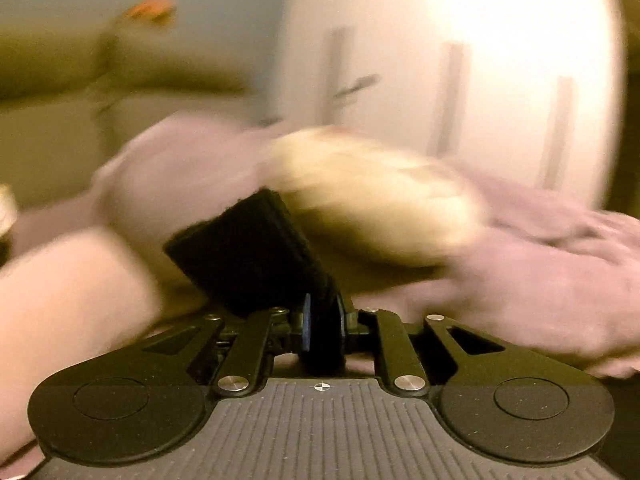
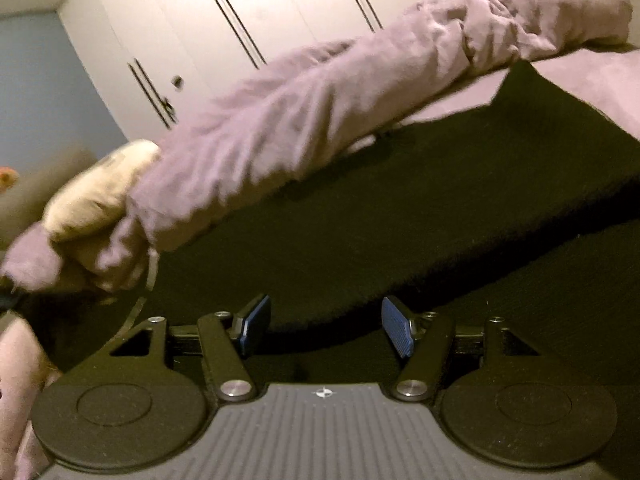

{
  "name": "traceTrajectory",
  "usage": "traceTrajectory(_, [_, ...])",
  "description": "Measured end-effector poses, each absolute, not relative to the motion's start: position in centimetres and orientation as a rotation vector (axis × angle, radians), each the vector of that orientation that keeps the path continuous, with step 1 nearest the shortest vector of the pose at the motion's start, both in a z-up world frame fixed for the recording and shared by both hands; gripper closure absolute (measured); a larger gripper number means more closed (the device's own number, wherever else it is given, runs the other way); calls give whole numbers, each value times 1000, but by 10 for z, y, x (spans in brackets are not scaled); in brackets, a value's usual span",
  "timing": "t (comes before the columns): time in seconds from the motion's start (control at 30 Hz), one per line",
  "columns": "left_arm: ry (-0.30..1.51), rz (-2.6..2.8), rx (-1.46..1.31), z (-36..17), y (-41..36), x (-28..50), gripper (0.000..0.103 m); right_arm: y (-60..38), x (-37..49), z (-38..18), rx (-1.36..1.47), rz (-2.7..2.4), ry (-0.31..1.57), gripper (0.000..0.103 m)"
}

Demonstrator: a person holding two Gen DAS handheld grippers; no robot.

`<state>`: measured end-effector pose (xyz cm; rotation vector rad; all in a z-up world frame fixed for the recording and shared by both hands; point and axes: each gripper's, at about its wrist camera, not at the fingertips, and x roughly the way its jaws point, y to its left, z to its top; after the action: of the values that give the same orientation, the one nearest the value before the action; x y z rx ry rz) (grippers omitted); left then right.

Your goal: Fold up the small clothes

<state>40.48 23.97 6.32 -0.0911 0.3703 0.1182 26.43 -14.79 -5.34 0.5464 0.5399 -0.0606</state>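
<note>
Between the closed jaws of the left claw (image 1: pixel 322 328), a corner of the dark garment (image 1: pixel 248 256) is being pinched and lifted clear of the bed. Ahead of the right claw (image 2: pixel 324 328), whose jaws are standing apart and empty, the rest of the cloth is lying flat. Keeping that edge taut while carrying it across should give a clean fold.

cream bundle (image 1: pixel 372 196) motion-blurred, wardrobe (image 1: pixel 460 60) smeared
</note>
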Motion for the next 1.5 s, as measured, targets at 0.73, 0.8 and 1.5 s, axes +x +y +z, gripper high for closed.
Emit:
traceTrajectory(0.73, [774, -33, -7, -31, 18, 318, 16, -231, 209, -13, 658, 3, 508, 40])
traceTrajectory(0.8, [782, 14, -13, -35, 35, 318, 13, -212, 227, -19, 688, 46, 552, 41])
traceTrajectory(1.5, [827, 91, -83, -66, 104, 306, 7, -165, 381, -96, 997, 31, 696, 63])
